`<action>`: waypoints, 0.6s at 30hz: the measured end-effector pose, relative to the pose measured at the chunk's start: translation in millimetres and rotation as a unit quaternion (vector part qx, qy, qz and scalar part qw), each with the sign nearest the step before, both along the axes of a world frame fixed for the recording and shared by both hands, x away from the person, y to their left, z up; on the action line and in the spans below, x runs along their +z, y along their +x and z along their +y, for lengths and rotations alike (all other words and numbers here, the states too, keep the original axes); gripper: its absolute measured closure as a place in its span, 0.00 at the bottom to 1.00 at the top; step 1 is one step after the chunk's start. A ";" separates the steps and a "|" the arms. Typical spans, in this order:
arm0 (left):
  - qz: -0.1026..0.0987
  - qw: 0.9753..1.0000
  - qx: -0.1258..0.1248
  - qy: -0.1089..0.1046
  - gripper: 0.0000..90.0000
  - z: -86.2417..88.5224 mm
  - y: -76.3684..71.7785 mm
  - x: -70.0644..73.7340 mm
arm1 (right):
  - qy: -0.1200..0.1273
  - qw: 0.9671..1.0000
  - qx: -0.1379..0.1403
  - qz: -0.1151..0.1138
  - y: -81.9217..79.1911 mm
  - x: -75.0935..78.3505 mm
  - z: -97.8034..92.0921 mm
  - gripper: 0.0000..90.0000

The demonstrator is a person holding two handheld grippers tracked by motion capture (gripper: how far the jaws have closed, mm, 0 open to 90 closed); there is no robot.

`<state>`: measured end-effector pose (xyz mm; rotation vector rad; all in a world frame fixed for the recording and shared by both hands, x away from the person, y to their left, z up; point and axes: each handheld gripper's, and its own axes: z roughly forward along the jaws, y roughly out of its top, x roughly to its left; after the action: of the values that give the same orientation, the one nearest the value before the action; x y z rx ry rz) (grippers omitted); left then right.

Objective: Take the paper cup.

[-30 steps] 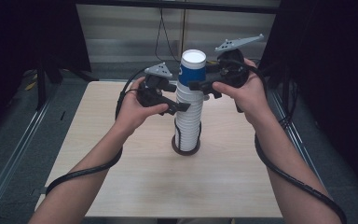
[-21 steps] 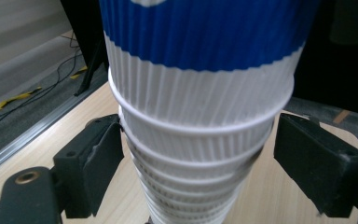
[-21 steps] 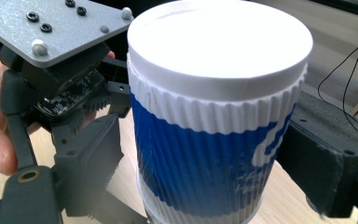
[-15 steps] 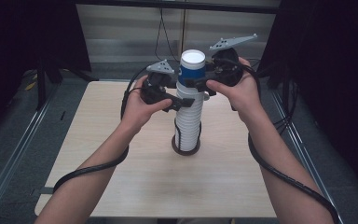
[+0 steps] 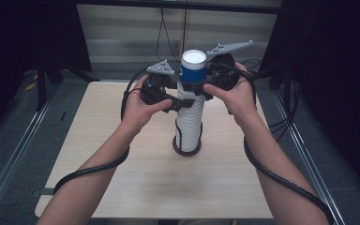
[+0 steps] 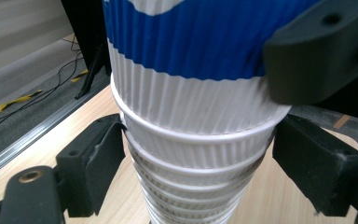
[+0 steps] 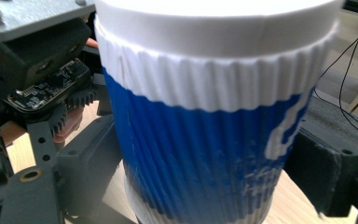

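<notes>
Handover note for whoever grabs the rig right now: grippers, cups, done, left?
Left gripper: jaws on either side of the tall stack of white ribbed paper cups, just below the top cup; contact not certain.
Right gripper: jaws around the blue-and-white ribbed paper cup on top; firm grip not confirmed.
Stack stands upright on a dark round base, mid light wooden table.
Done: both grippers placed. The top cup looks seated in the stack.
Left: probably steady the stack, lift the top cup off.
</notes>
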<state>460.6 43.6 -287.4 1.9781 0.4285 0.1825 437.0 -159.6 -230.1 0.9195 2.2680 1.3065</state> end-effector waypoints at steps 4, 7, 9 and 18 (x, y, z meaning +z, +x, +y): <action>-0.001 1.000 0.000 -0.004 0.19 0.3 -0.1 -0.8 | 0.004 1.000 -0.004 -0.002 0.5 -5.4 0.8 0.16; 0.000 1.000 0.002 -0.003 0.19 0.4 -0.4 -0.6 | 0.001 1.000 -0.005 0.001 2.1 -11.4 1.7 0.15; -0.001 1.000 0.003 -0.005 0.19 0.5 -0.8 -1.1 | 0.008 1.000 -0.007 -0.002 2.6 -14.3 2.0 0.15; -0.001 1.000 0.002 -0.005 0.19 1.2 -1.1 -1.0 | 0.015 0.999 -0.007 -0.030 -0.6 -17.7 2.7 0.19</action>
<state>459.5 44.9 -288.4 1.9667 0.4326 0.1845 436.4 -156.8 -247.8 0.8913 2.1982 1.3480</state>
